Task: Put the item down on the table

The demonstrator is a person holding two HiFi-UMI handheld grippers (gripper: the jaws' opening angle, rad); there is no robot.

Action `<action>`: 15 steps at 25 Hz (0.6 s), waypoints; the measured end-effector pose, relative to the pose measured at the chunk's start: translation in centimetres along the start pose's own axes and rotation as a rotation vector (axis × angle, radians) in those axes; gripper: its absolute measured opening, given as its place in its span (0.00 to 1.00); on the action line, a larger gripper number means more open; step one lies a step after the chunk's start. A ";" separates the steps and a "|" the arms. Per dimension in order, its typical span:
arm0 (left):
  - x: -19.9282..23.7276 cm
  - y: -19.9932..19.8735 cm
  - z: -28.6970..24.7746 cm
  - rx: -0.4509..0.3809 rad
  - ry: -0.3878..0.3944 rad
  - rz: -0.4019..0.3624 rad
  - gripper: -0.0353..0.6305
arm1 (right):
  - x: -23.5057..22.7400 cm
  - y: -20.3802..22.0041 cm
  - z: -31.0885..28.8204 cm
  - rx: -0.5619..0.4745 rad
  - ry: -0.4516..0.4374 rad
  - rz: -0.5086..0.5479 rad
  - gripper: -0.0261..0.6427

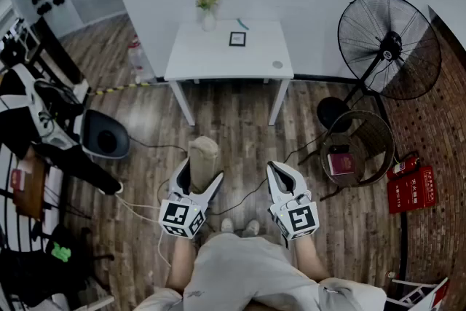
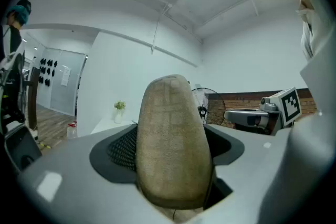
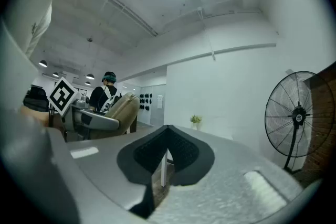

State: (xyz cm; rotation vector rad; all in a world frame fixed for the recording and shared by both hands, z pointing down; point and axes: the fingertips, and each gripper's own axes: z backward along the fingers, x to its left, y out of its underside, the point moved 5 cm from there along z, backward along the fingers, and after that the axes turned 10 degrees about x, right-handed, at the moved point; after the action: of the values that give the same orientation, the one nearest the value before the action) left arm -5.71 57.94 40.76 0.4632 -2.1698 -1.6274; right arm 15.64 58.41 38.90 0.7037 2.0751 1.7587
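You're mid-carry: left claw (image 1: 200, 172) clamps the tan, rounded fabric-covered lump (image 1: 203, 154), right claw (image 1: 281, 170) closed, empty. Next, walk to the white worktop (image 1: 211, 54) ahead.

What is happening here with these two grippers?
A person stands on the wooden floor with a gripper in each hand. The left gripper is closed on a tan oblong item. The right gripper is shut and empty. The white table stands ahead; the item is not yet on it.
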 end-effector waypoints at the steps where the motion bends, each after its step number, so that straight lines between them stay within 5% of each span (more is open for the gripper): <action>1: 0.3 0.0 -0.1 0.001 0.001 -0.003 0.66 | 0.2 -0.1 -0.3 -0.005 -0.001 -0.004 0.04; 15: 5.8 -0.1 -3.2 0.023 0.085 -0.034 0.66 | 2.1 -0.8 -6.8 -0.010 0.057 -0.015 0.04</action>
State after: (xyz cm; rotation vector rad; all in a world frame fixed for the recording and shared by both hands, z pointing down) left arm -9.15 52.44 42.14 0.5679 -2.1309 -1.5728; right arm 10.10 53.93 39.49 0.6409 2.1012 1.8005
